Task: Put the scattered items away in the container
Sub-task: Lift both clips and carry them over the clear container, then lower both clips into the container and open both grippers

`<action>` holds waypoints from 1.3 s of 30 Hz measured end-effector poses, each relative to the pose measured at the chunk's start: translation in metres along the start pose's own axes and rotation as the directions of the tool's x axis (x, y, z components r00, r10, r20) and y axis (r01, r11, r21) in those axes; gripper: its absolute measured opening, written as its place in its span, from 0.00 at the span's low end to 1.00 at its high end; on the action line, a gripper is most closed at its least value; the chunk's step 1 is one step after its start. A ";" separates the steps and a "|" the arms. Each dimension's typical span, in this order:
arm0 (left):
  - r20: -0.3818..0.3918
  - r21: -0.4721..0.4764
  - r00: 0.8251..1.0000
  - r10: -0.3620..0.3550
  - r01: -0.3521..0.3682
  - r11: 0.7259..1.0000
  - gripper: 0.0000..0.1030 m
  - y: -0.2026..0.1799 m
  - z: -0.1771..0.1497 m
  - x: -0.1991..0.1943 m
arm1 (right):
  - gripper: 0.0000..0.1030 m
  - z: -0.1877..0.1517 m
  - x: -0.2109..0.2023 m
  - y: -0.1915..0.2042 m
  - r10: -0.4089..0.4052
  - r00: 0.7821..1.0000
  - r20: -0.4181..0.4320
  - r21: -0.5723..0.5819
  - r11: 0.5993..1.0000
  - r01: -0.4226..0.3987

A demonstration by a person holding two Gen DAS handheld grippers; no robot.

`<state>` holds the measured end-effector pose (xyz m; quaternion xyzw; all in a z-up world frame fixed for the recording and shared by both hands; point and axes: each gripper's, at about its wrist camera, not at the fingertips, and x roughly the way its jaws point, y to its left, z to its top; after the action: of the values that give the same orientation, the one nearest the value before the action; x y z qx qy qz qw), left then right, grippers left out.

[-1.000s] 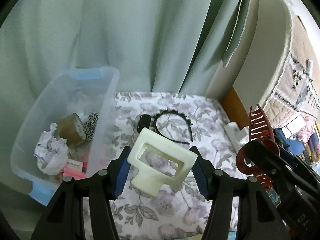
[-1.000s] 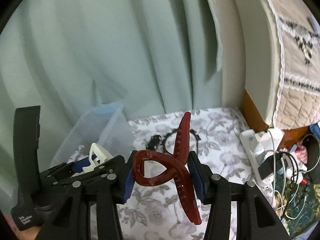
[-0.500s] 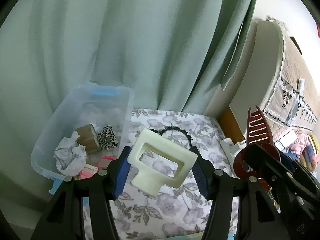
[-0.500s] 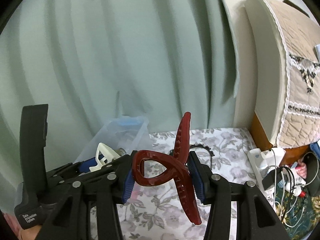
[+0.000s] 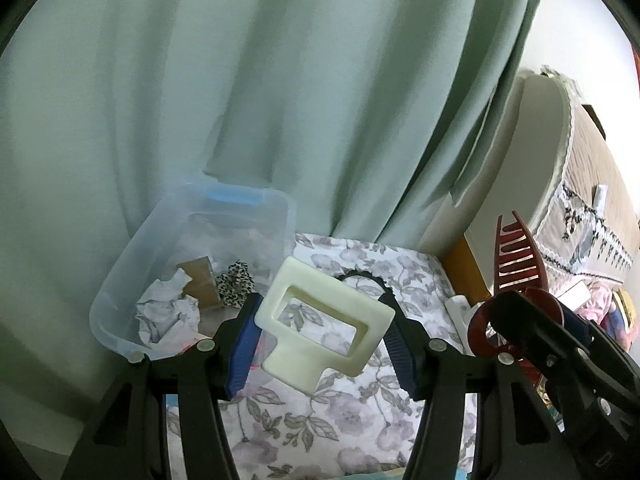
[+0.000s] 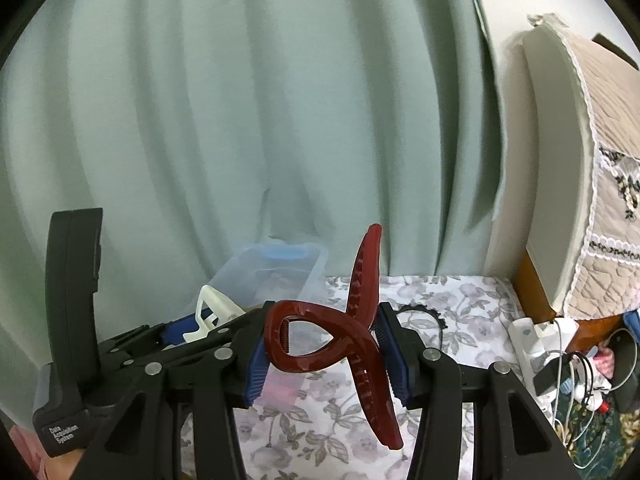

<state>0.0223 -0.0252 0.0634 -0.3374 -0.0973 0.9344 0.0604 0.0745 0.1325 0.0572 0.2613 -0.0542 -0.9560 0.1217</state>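
My left gripper [image 5: 320,332] is shut on a cream hair claw clip [image 5: 324,326], held above the floral cloth [image 5: 320,428]. My right gripper [image 6: 324,344] is shut on a dark red hair claw clip [image 6: 352,340]; that clip [image 5: 516,276] also shows at the right of the left wrist view. The clear plastic container [image 5: 132,272] stands ahead and to the left, against the curtain, holding crumpled paper [image 5: 168,312], a leopard-print scrunchie [image 5: 236,288] and a brown tape roll [image 5: 202,280]. A black toothed headband [image 6: 420,314] lies on the cloth beyond both grippers.
A green curtain [image 5: 280,100] hangs behind the table. At the right stand a padded headboard with a lace cover [image 6: 580,184], a white power strip [image 6: 532,336] and tangled cables [image 6: 576,380]. The left gripper's body [image 6: 72,320] fills the lower left of the right wrist view.
Both grippers have risen and drawn back with their clips still held. The container and headband now sit lower and smaller in view, and more curtain shows.
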 end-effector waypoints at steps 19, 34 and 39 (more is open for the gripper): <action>0.001 -0.094 0.999 0.034 -0.034 0.995 0.58 0.055 0.001 0.006 | 0.51 0.004 0.034 0.048 0.040 0.998 -0.055 -0.071 0.996 -0.044; -0.049 -0.167 0.996 0.071 -0.078 0.983 0.58 0.102 0.002 0.032 | 0.51 0.000 0.081 0.073 0.068 0.988 -0.142 -0.101 0.991 -0.083; -0.070 -0.192 0.994 0.087 -0.099 0.976 0.58 0.117 0.003 0.043 | 0.51 -0.002 0.105 0.074 0.080 0.982 -0.172 -0.108 0.989 -0.100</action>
<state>-0.0177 -0.1319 0.0128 -0.3743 -0.1707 0.9113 -0.0136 0.0032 0.0332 0.0166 0.3306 0.0003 -0.9257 0.1839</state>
